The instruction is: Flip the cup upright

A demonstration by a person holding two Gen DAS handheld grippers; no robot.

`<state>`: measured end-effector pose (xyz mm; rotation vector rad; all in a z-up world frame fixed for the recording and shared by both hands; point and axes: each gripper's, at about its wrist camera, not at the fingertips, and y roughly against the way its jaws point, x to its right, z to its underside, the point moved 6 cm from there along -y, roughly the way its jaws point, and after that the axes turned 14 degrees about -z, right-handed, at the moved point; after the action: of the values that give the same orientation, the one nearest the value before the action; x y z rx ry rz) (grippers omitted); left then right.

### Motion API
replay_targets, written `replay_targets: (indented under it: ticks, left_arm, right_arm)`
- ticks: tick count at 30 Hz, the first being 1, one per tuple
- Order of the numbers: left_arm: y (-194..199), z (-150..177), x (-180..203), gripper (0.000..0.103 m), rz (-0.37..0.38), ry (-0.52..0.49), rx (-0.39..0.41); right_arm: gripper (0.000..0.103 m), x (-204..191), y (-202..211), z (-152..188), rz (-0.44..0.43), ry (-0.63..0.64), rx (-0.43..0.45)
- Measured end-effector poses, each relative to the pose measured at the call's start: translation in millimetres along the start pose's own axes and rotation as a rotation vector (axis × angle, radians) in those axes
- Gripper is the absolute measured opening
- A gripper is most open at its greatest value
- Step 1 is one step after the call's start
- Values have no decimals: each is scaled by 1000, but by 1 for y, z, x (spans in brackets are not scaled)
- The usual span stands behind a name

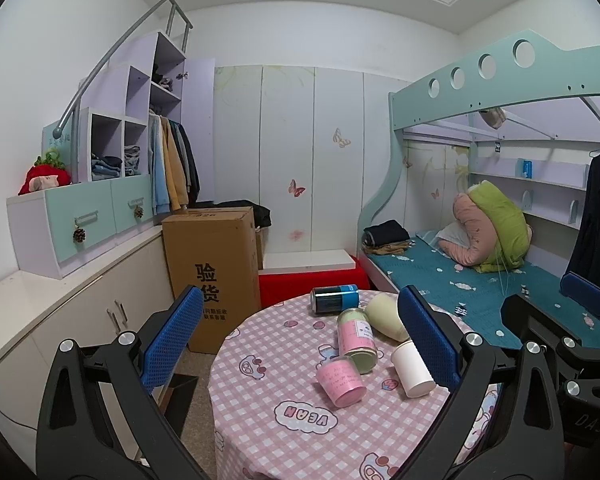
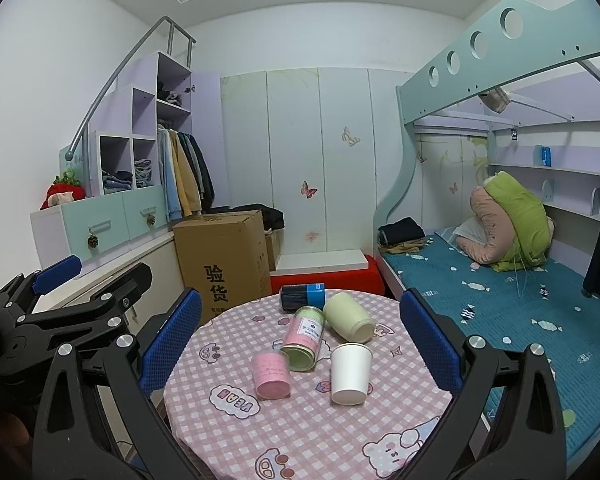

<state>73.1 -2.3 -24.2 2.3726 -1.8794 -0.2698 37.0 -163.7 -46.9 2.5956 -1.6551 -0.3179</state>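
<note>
Several cups lie on their sides on the round table with the pink checked cloth (image 1: pixel 300 448) (image 2: pixel 228 432): a white paper cup (image 1: pixel 412 368) (image 2: pixel 350 374), a small pink cup (image 1: pixel 340 380) (image 2: pixel 271 374), a pink-and-green jar (image 1: pixel 356 338) (image 2: pixel 304 338), a pale green cup (image 1: pixel 386 316) (image 2: pixel 348 316) and a dark can with a blue band (image 1: pixel 334 298) (image 2: pixel 303 296). My left gripper (image 1: pixel 300 336) is open and empty above the table's near left part. My right gripper (image 2: pixel 300 336) is open and empty, facing the cups. Each gripper shows at the edge of the other's view.
A tall cardboard box (image 1: pixel 212 272) (image 2: pixel 224 260) stands left of the table, beside low cabinets (image 1: pixel 80 320). A red stool with a white board (image 1: pixel 312 276) (image 2: pixel 324 272) is behind the table. A bunk bed (image 1: pixel 480 280) (image 2: pixel 520 300) runs along the right.
</note>
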Motion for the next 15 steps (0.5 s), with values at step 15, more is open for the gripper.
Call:
replay_targets:
  ticks: [15]
  left_arm:
    - [-5,4,3,98,6,-12,-12]
  right_arm:
    - [96,3,-3,2,9,-2,-7]
